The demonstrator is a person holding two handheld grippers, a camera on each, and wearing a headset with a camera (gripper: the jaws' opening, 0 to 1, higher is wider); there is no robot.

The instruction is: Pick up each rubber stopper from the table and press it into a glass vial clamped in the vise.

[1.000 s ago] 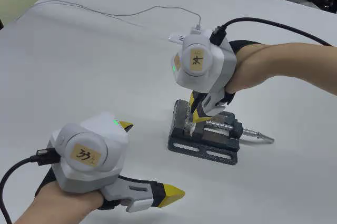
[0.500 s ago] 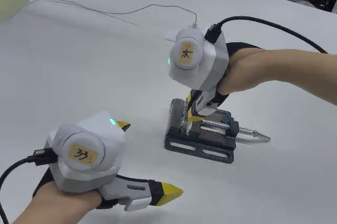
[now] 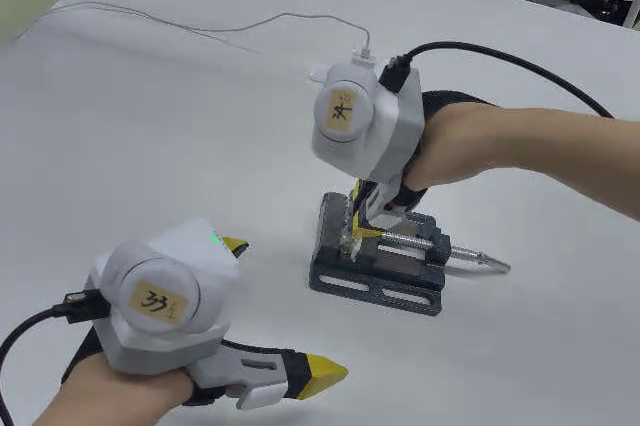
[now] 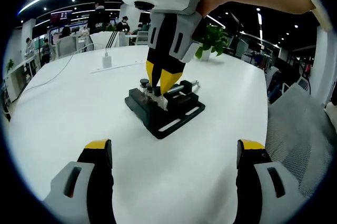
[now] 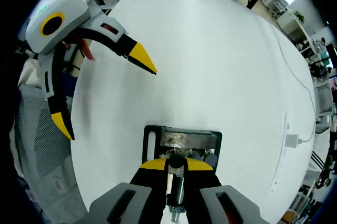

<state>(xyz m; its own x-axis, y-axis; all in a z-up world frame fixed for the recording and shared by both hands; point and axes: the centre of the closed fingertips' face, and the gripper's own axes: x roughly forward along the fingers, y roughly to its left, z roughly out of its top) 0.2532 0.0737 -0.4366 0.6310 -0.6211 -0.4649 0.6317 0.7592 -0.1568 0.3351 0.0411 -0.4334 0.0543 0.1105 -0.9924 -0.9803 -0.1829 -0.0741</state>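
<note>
From where I stand, the right tool [image 3: 352,231] comes in from 3 o'clock and points straight down over the vise [image 3: 375,268], which sits on the white desk [image 3: 180,136] a little toward 4 o'clock of centre in the head view. In the right gripper view its yellow tips are nearly together, pinched on a small dark stopper [image 5: 176,159] directly above the vise's clamping gap. The glass vial [image 3: 346,243] is a small glint under the tips, too small to show whether the stopper has entered its mouth. The left tool [image 3: 282,308] hangs at 7 o'clock, jaws wide apart and holding nothing, well clear of the vise. My worry is the press. If the stopper meets the rim crooked, the sideways load could chip the glass or pop the stopper out of the tips. With nothing steadying it, the vise could also skid on the smooth desk.
</note>
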